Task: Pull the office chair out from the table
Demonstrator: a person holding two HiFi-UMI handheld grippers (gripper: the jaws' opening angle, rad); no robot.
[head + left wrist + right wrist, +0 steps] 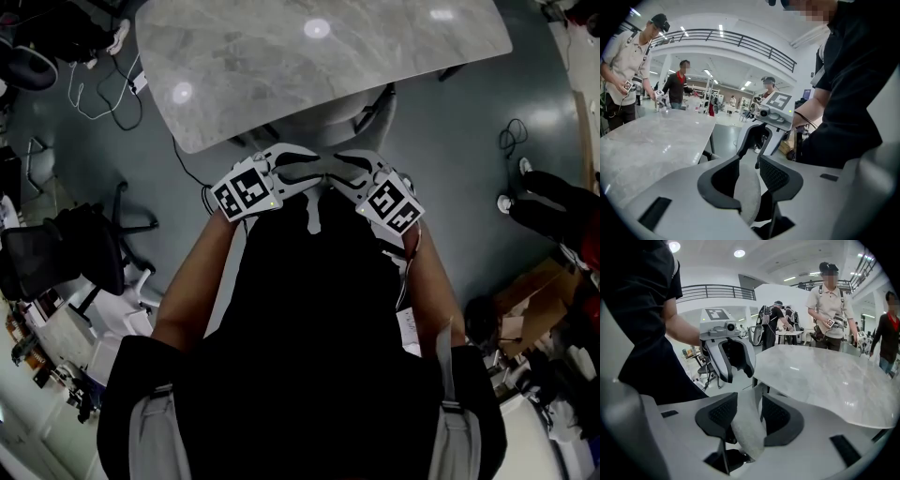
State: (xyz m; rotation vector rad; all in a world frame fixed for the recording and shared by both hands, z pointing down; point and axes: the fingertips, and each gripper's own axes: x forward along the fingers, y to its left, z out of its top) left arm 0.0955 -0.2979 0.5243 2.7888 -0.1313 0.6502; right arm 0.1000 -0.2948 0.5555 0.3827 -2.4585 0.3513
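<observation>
The tabletop (pixel 319 66) lies far from me, with the chair (pixel 314 211) tucked under its near edge. My left tongs (pixel 305 173) and right tongs (pixel 345 173) meet nose to nose over the top of the chair's back, one from each side. That top edge stands between each pair of jaws, which sit apart around it. On the floor (pixel 469 122), well to the left, is a second chair (pixel 66 253), with cables (pixel 103 94) far left beside the tabletop. Shoes (pixel 514 187) are at the right, and a box (pixel 530 300) at near right. A person (pixel 832 310) stands beyond the tabletop's far side.
</observation>
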